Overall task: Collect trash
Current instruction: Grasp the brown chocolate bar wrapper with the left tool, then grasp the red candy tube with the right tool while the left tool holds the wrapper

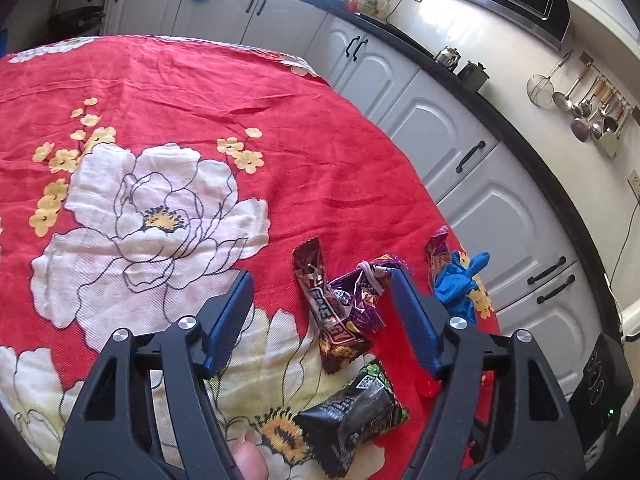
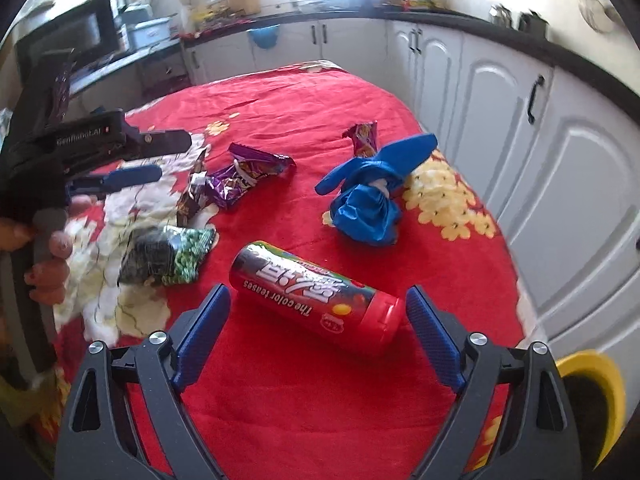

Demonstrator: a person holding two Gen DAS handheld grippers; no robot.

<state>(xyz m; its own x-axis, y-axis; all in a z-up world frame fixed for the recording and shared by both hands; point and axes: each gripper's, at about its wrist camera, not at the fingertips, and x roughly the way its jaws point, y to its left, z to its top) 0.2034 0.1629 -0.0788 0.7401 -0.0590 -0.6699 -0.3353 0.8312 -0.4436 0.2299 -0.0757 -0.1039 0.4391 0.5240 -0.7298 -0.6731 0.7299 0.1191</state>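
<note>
Trash lies on a red floral tablecloth (image 1: pixel 180 92). My left gripper (image 1: pixel 322 280) is open and empty above a brown wrapper (image 1: pixel 332 320) and a purple wrapper (image 1: pixel 362 288). A black-green packet (image 1: pixel 352 412) lies under it. A blue glove (image 1: pixel 460 280) and a small candy wrapper (image 1: pixel 436 248) lie at the right edge. My right gripper (image 2: pixel 318 296) is open, its fingers on either side of a red candy tube (image 2: pixel 316 292) lying on its side. That view also shows the blue glove (image 2: pixel 372 192), purple wrapper (image 2: pixel 244 174), black-green packet (image 2: pixel 164 256) and the left gripper (image 2: pixel 132 176).
A yellow bin (image 2: pixel 592 392) stands below the table's right edge. White cabinets (image 1: pixel 460 152) under a black countertop run along the right and back. A kettle (image 1: pixel 447 57) and hanging utensils (image 1: pixel 588 100) are beyond.
</note>
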